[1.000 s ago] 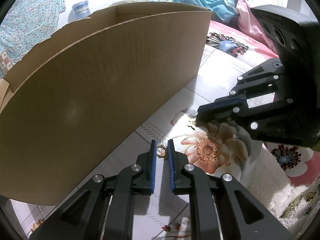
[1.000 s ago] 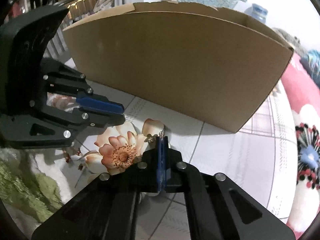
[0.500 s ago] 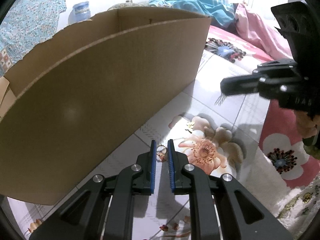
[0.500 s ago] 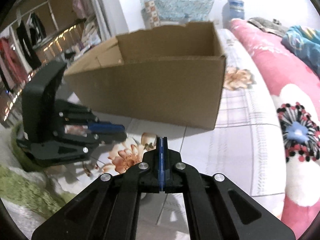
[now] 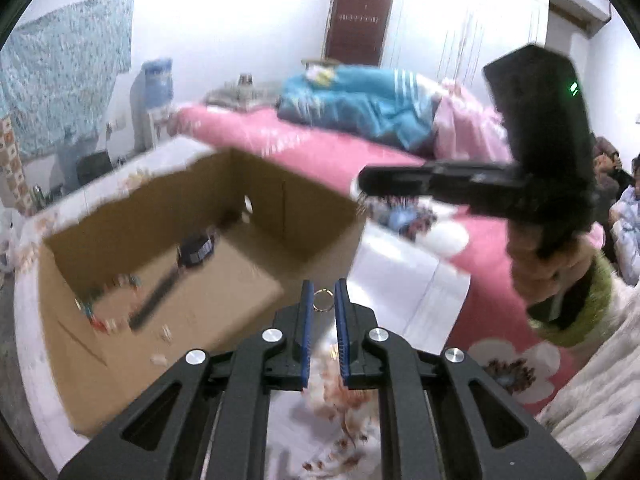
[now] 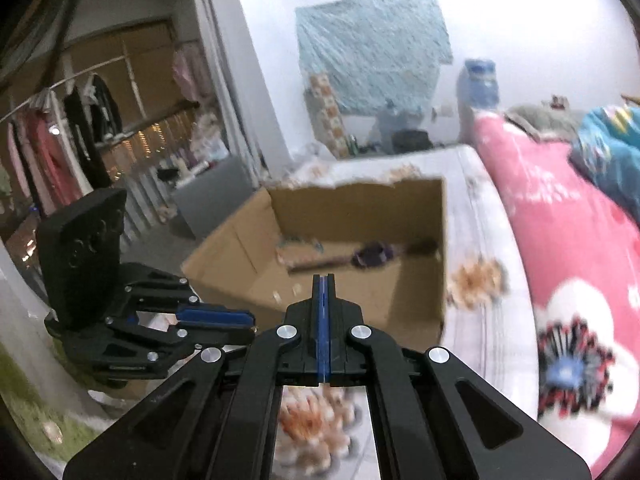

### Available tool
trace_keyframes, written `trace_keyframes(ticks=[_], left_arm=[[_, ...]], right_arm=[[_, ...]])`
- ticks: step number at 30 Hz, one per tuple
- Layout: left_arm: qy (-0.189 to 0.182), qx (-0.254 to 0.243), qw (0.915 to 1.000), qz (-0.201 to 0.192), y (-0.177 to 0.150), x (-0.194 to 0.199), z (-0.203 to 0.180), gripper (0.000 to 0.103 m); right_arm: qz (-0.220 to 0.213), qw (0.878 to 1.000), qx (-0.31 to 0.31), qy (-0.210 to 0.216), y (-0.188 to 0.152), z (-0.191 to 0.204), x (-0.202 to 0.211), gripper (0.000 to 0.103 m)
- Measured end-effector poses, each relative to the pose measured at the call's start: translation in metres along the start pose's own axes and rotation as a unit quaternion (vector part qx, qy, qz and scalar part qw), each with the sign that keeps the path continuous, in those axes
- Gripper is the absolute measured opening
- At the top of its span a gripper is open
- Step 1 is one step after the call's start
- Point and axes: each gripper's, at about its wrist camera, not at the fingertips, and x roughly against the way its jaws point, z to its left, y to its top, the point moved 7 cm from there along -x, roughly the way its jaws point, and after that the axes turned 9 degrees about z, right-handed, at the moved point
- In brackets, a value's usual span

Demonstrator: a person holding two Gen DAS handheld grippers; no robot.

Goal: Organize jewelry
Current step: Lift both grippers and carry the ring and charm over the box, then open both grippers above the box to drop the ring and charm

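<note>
So the ring (image 5: pixel 322 301), a little gold-coloured loop, was pinched between the blue pads near the tips of the left gripper (image 5: pixel 322 300), held up in the air just over the near edge of the cardboard box (image 5: pixel 256 292). The jaws were only a small gap apart, basically the width of the ring. The box sat open on the bed (image 5: pixel 416 280), and inside it you could make out a dark round thing (image 5: pixel 195 249), a dark strip (image 5: pixel 154 304) and some small colourful bits (image 5: pixel 106 314) scattered on the bottom, all too blurry to say what they really were. The right gripper (image 6: pixel 323 292) was pressed fully together, blue pads flat against each other, and from its own view I couldn't see anything sticking out between them. In the left view it hung off to the right, higher than the box, with a hand (image 5: pixel 548 268) in a green fuzzy sleeve (image 5: pixel 596 292) around the handle. Around that: a white floral sheet (image 6: pixel 476 240) under the box, a pink flowered blanket (image 6: pixel 568 264) beside it, a heap of blue clothing (image 5: pixel 360 108) further back, a blue patterned cloth (image 6: pixel 372 48) hung on the wall, and a rack of clothes (image 6: pixel 60 128) off to the left in the right view.
</note>
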Motion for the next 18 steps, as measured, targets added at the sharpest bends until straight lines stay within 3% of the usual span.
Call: trace_keyframes(ticks=[4, 7, 11, 14, 16, 18], left_arm=[[0.008, 0.030, 0.9994, 0.016, 0.020, -0.011, 0.025, 0.010], [-0.008, 0.082, 0.9948, 0.059, 0.027, -0.037, 0.053, 0.010], [-0.012, 0.127, 0.9871, 0.097, 0.028, -0.062, 0.076, 0.010], [-0.011, 0.141, 0.9840, 0.108, 0.028, -0.074, 0.085, 0.011], [-0.015, 0.155, 0.9797, 0.125, 0.026, -0.080, 0.089, 0.018], [-0.023, 0.174, 0.9753, 0.133, 0.024, -0.084, 0.094, 0.026]], right_arm=[[0.026, 0.999, -0.005, 0.019, 0.015, -0.010, -0.024, 0.000], [0.071, 0.997, -0.020, 0.033, 0.022, -0.019, -0.051, 0.000], [0.134, 0.990, -0.031, 0.032, 0.033, -0.028, -0.091, 0.000], [0.169, 0.985, -0.042, 0.017, 0.035, -0.034, -0.114, 0.007], [0.176, 0.983, -0.050, 0.017, 0.035, -0.037, -0.121, 0.015], [0.176, 0.982, -0.060, 0.021, 0.036, -0.042, -0.126, 0.015]])
